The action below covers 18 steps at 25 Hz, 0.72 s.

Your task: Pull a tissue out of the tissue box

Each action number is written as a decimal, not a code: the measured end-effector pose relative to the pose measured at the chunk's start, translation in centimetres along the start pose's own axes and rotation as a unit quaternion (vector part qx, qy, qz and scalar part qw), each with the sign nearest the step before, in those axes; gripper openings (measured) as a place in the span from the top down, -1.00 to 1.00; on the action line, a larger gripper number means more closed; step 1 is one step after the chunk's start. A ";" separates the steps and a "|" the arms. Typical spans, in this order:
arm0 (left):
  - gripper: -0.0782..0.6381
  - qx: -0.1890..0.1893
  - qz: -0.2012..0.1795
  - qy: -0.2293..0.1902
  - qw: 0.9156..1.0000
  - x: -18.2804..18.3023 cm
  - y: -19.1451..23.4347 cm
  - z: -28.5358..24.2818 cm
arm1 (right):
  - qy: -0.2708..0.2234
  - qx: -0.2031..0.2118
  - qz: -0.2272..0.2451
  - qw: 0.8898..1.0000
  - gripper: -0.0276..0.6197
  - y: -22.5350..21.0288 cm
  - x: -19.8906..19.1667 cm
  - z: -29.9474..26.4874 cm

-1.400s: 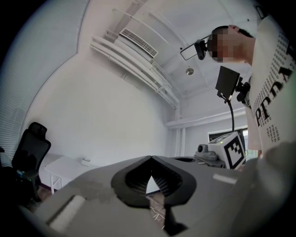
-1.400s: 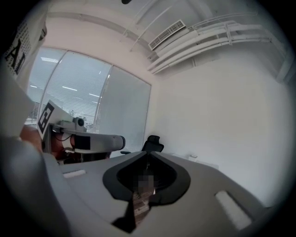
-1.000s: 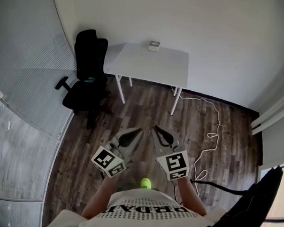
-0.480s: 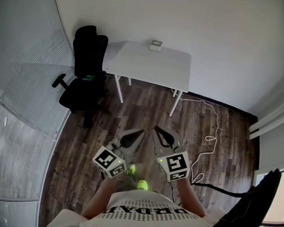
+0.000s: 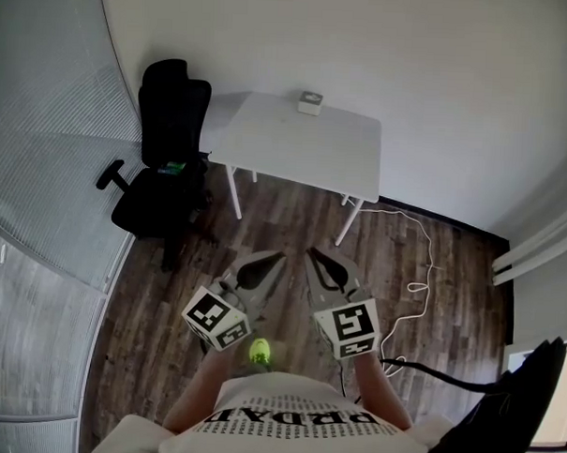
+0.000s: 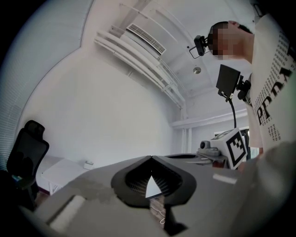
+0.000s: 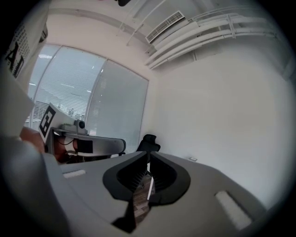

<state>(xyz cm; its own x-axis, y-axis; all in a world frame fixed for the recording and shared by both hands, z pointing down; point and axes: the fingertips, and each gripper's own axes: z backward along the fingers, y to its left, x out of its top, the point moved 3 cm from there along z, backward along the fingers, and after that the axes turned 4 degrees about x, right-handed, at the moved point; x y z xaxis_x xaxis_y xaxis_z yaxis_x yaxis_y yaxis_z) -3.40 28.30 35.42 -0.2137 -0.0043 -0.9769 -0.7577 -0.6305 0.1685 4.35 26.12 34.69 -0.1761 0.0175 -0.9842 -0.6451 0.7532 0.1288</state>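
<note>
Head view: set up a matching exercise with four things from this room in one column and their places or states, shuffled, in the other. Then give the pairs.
Things:
1. tissue box
2. office chair
3. white cable
4. right gripper

Places or states:
A. jaws together, nothing between them
B. on the far edge of the white table, by the wall
C. lying on the wood floor, right of the table
D. standing left of the table

Pairs: 1-B, 2-D, 3-C, 4-A.
</note>
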 end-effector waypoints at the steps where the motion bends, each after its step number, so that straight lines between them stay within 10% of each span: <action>1: 0.81 -0.003 0.000 0.000 1.000 0.3 0.6 -0.2 | -0.001 -0.003 -0.001 1.000 0.83 -0.1 0.1 -0.5; 18: 0.81 -0.047 0.015 -0.002 0.999 1.9 8.7 -1.7 | 0.015 -0.050 -0.001 0.999 0.83 -1.4 0.8 -8.2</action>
<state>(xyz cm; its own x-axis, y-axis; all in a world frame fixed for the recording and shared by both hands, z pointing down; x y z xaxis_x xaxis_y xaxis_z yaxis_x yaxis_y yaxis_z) -9.37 21.46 34.84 -0.2376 -0.0204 -0.9712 -0.6900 -0.7001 0.1835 -0.99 19.65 34.73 -0.1968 -0.0044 -0.9804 -0.7167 0.6830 0.1408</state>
